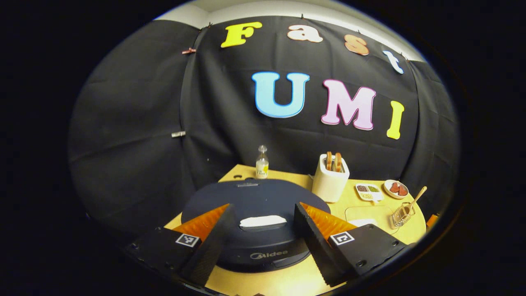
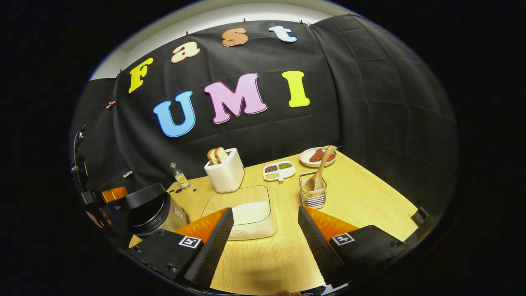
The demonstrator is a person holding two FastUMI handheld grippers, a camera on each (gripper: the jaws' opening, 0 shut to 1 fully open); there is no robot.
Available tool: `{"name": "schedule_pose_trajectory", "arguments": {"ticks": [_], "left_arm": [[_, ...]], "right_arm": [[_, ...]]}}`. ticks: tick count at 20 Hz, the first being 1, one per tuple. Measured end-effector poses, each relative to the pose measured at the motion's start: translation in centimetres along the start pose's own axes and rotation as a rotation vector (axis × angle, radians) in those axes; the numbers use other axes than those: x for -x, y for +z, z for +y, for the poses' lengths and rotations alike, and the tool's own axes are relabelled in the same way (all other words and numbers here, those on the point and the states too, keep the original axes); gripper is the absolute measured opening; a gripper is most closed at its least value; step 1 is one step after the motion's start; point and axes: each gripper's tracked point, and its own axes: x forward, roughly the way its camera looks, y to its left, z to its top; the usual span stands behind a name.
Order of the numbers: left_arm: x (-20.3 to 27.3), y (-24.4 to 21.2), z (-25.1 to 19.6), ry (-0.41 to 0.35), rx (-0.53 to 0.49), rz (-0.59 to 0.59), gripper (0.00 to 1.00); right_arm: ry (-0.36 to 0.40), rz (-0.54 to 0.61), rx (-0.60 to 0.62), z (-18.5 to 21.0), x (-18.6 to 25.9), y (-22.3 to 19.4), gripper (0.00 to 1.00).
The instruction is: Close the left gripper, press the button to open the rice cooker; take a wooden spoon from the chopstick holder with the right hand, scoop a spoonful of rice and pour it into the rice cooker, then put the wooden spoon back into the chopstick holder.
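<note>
The dark rice cooker (image 1: 250, 197) sits right under my left gripper (image 1: 263, 205), lid down, its white button (image 1: 263, 221) between the two spread fingers. The left gripper is open and holds nothing. The cooker (image 2: 154, 211) is also at the far left of the right gripper view. My right gripper (image 2: 265, 209) is open and empty above a shallow white rice box (image 2: 250, 218) with a clear lid. Just beyond the right finger stands the wire chopstick holder (image 2: 313, 193), with the wooden spoon (image 2: 319, 170) leaning in it. The holder (image 1: 402, 213) and spoon (image 1: 416, 197) also appear at the right of the left gripper view.
On the wooden table (image 2: 361, 201) a white toaster (image 2: 225, 169) with bread stands at the back. Beside it are a small bottle (image 2: 179, 176), a divided dish of grains (image 2: 279, 169) and a plate of reddish food (image 2: 317, 156). Black cloth walls close the table in.
</note>
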Motion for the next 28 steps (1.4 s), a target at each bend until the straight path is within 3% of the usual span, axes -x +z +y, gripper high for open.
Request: {"name": "schedule_pose_trajectory", "arguments": {"ticks": [5,15,18,28], "left_arm": [[-0.3,-4.3,-0.1,-0.006,-0.061,0.052,0.99],[-0.4,-4.6,-0.3,-0.008,-0.080,-0.009,1.00],[-0.1,-4.2,-0.4,-0.060,-0.087,0.007,1.00],[6.6,6.6,-2.5,-0.137,-0.001,-0.229,0.96]], "right_arm": [[-0.025,0.017,-0.004,-0.8,0.5,-1.0,0.98],[-0.015,0.048,0.016,-0.9,1.6,-2.4,0.99],[-0.014,0.024,0.029,-1.2,1.4,-1.5,0.98],[0.001,-0.206,0.093,-0.4,2.5,8.8,0.98]]}}
